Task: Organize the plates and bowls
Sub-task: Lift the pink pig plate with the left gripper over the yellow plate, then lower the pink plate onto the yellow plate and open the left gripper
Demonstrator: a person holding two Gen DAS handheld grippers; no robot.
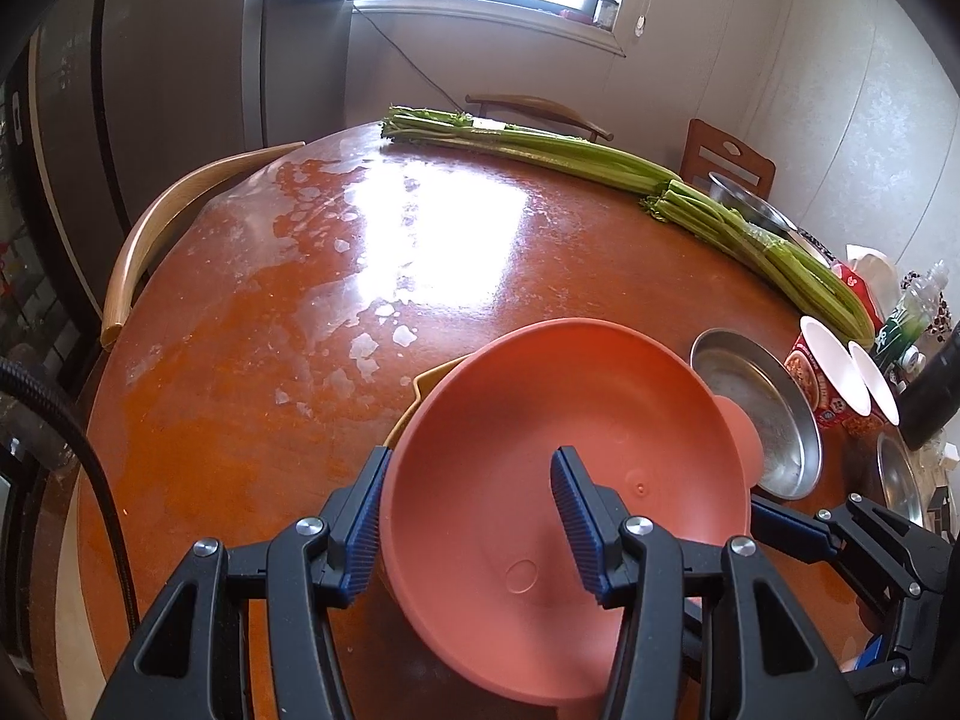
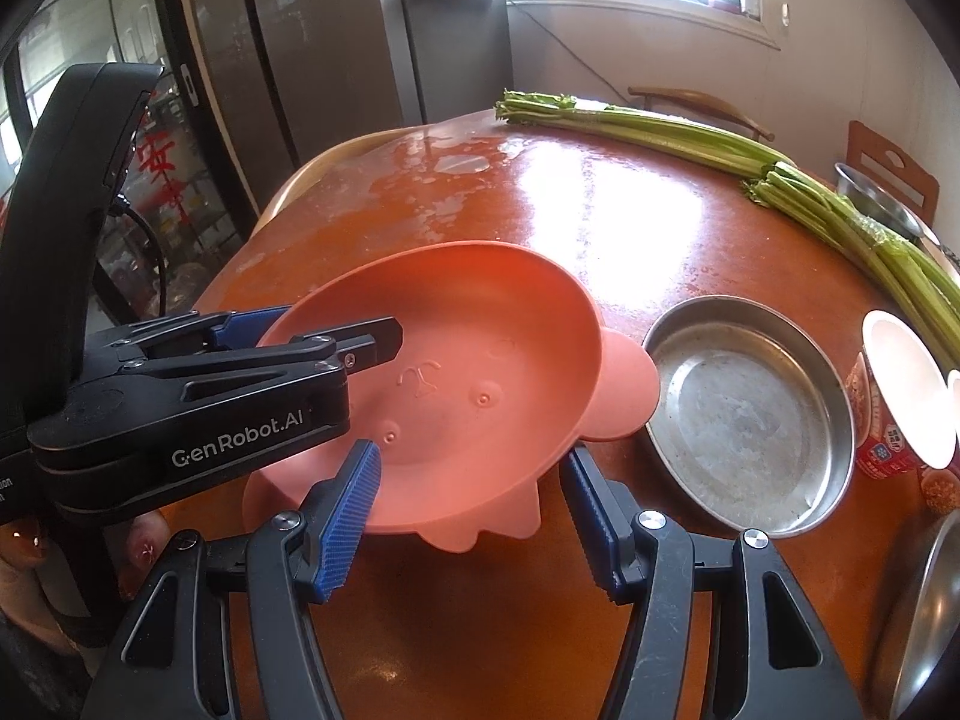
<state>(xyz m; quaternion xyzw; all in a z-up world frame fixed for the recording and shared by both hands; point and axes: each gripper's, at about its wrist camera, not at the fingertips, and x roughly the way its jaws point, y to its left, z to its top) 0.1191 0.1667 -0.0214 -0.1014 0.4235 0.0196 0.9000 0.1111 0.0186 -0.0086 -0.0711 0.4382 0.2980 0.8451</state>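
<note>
Above the glossy reddish table (image 1: 252,396), the left claw (image 1: 468,516) pinches the rim of an empty pink silicone bowl (image 2: 480,396), one pad inside and one outside, holding it tilted. The right claw (image 2: 468,501) straddles the bowl's near flap, pads spread apart, not pressing it. Beside the bowl lies an empty round metal pan (image 2: 750,420); celery (image 2: 690,141) lies beyond, well apart.

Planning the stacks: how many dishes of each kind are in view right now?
Salmon-pink plastic bowl: 1
Yellow dish under it, mostly hidden: 1
Shallow round steel plates: 2
Deep steel bowl: 1
Total: 5
</note>
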